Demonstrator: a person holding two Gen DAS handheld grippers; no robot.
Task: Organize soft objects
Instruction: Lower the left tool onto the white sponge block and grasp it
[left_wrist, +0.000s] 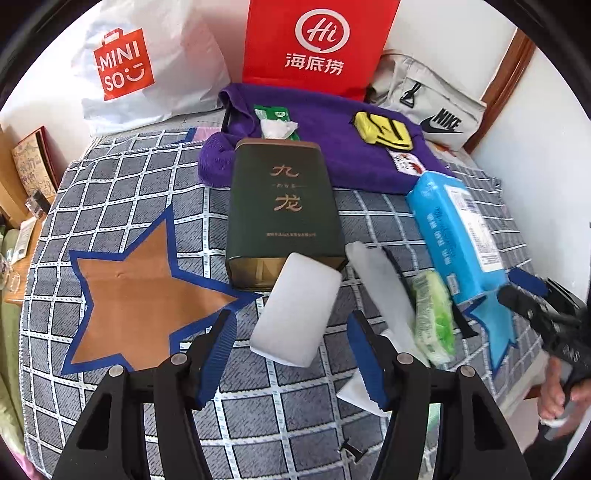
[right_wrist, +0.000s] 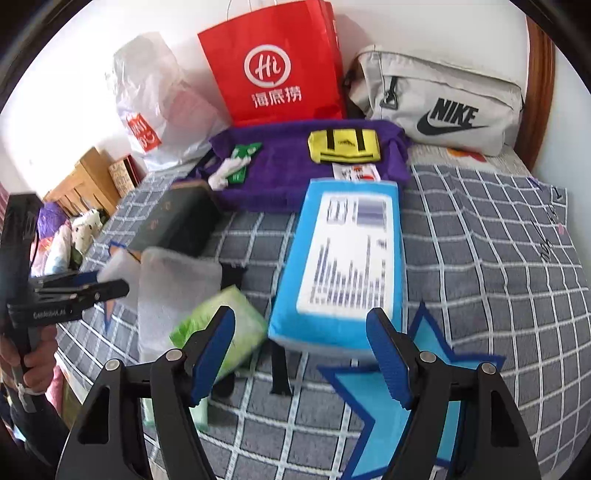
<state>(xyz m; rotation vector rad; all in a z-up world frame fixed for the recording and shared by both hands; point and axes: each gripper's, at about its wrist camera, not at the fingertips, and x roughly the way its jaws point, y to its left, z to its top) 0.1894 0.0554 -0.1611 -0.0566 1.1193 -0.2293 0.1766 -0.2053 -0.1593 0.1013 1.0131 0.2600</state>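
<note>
Both tools gape empty: left tool (left_wrist: 291, 347) faces the sponge (left_wrist: 295, 310), right tool (right_wrist: 301, 349) the tissue pack (right_wrist: 343, 266), lining up grasps.

A bed covered by a grey blanket (left_wrist: 122, 192) with a white grid and star patches carries everything. The dark green tin box (left_wrist: 284, 210) lies flat near its middle. Behind the box spreads a purple towel (left_wrist: 332, 147). To the box's right lies a blue tissue pack (left_wrist: 458, 232), tilted. Just in front of the box rests a white sponge block (left_wrist: 295, 314), touching its open end. Between sponge and tissue pack lie a white foam sheet (left_wrist: 380, 280) and a green-and-white packet (left_wrist: 434, 314).
</note>
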